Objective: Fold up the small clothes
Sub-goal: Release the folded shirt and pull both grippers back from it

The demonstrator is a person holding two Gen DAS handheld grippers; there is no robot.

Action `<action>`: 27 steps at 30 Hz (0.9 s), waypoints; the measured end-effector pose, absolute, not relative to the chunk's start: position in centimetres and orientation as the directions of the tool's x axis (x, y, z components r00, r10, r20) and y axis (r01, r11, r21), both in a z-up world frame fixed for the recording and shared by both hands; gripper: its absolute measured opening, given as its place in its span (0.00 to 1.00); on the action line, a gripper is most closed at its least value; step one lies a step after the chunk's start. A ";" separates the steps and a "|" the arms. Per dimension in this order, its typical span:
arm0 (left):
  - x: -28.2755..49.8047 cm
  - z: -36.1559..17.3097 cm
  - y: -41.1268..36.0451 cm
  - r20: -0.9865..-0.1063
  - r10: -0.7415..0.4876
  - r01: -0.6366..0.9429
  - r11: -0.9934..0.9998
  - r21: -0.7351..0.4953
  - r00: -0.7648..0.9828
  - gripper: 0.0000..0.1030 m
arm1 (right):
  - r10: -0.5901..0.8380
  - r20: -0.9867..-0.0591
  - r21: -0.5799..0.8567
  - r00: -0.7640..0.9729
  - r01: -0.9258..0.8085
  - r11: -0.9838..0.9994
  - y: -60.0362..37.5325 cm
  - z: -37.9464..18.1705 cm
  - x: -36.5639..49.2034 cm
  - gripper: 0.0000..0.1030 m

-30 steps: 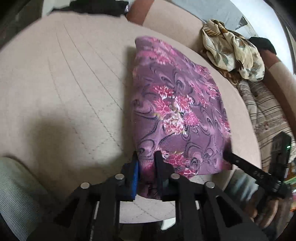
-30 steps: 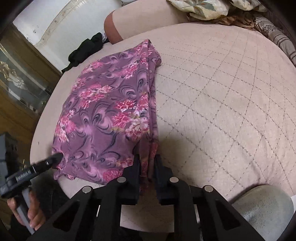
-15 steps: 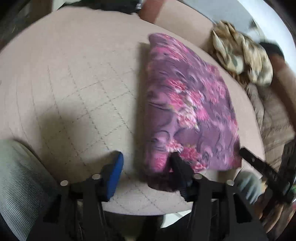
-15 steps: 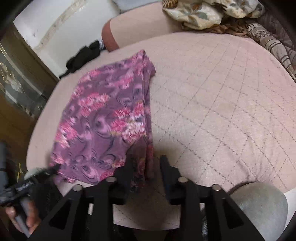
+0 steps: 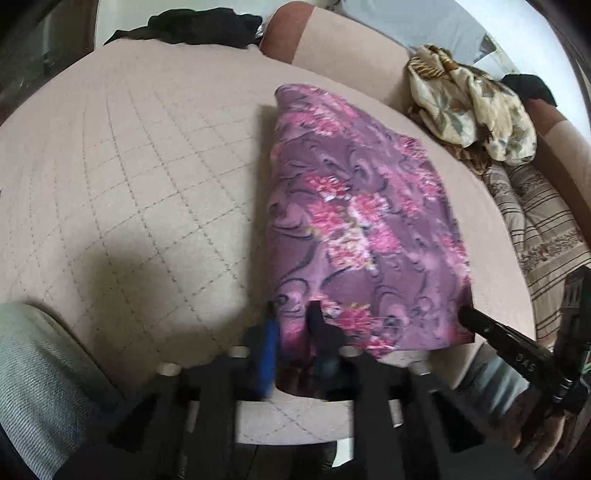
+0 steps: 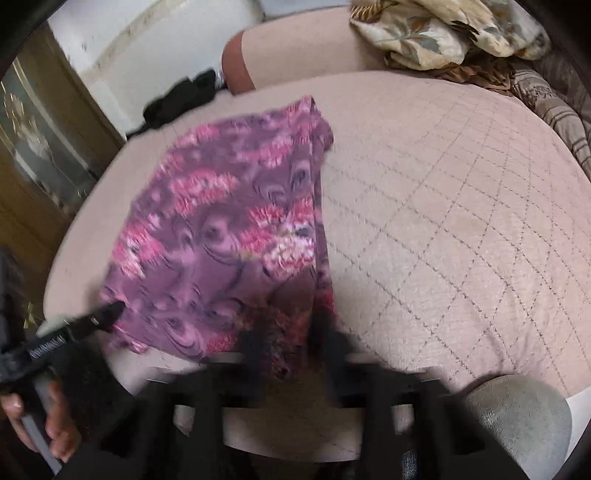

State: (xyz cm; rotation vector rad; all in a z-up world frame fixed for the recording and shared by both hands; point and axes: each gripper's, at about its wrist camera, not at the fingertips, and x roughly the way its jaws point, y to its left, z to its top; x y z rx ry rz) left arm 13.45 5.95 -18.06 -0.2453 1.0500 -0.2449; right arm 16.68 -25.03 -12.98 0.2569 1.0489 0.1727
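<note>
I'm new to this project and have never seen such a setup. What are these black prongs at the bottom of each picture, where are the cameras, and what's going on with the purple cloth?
There is no robot here. A person holds a hand-operated gripper in each hand, and each gripper carries a wide-angle camera looking forward along its jaws. One picture comes from the left gripper, the other from the right gripper.

A purple flowered cloth lies on a beige quilted cushion. Both grippers are at its near edge with fabric between their jaws. The jaws are narrow, but blur hides how firmly they grip.

A crumpled floral cloth and a black garment lie at the back.
</note>
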 end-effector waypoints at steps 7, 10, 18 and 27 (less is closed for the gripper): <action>13.6 -18.7 5.6 -0.835 -0.278 0.083 0.959 -0.272 0.474 0.12 | 0.269 -0.826 0.337 0.495 0.051 0.940 -26.8 -13.4 16.6 0.06; 12.9 -18.3 5.1 -0.835 -0.237 0.093 0.971 -0.221 0.497 0.20 | 0.267 -0.834 0.322 0.483 0.033 0.946 -26.3 -13.3 16.8 0.07; 12.1 -17.9 4.6 -0.837 -0.132 0.071 0.991 -0.112 0.530 0.57 | 0.241 -0.811 0.330 0.533 0.075 0.941 -27.2 -12.3 15.5 0.63; 7.7 -13.3 4.3 -0.771 -0.103 0.124 0.992 -0.031 0.629 0.78 | 0.315 -0.758 0.451 0.571 0.111 0.886 -28.3 -9.2 11.5 0.75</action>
